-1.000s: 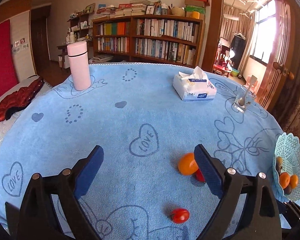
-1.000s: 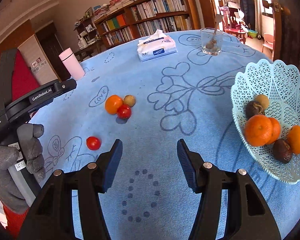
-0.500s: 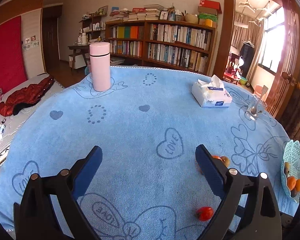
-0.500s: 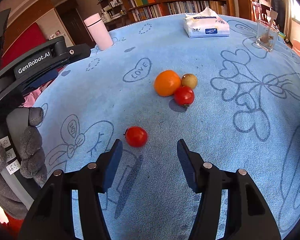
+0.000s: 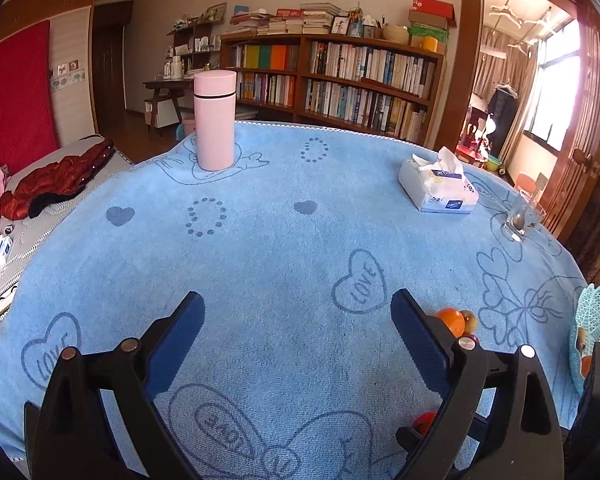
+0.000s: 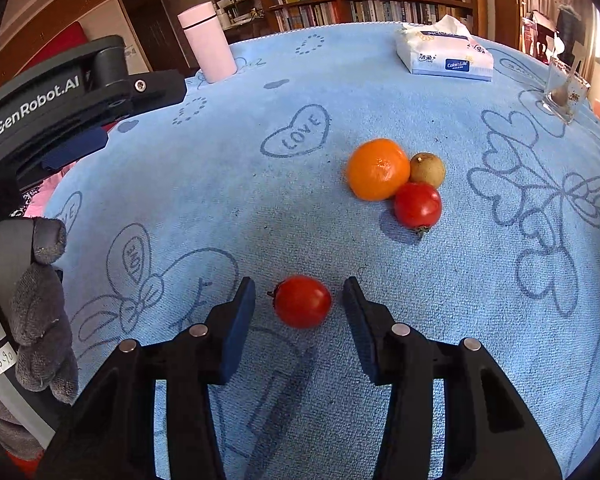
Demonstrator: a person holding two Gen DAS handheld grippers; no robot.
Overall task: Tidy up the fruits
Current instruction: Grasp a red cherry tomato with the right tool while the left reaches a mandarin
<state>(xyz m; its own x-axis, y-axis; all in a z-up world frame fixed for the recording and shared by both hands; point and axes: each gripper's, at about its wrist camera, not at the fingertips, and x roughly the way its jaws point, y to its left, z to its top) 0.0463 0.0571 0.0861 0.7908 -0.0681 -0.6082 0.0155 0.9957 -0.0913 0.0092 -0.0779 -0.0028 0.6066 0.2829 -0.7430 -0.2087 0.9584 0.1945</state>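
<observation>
A small red tomato lies on the blue cloth between the fingers of my open right gripper; the jaws stand on either side of it with gaps. Farther off, an orange, a brownish round fruit and a second tomato sit touching each other. My left gripper is open and empty above the cloth; the orange peeks out behind its right finger. The turquoise fruit basket shows at the left wrist view's right edge.
A pink flask stands at the back left, a tissue pack at the back right, a glass with a spoon near the right edge. The left gripper body fills the right wrist view's left side.
My right gripper has swung left away from the basket and down onto the lone tomato, which now lies between its fingers. My left gripper has drawn back and to the left.
</observation>
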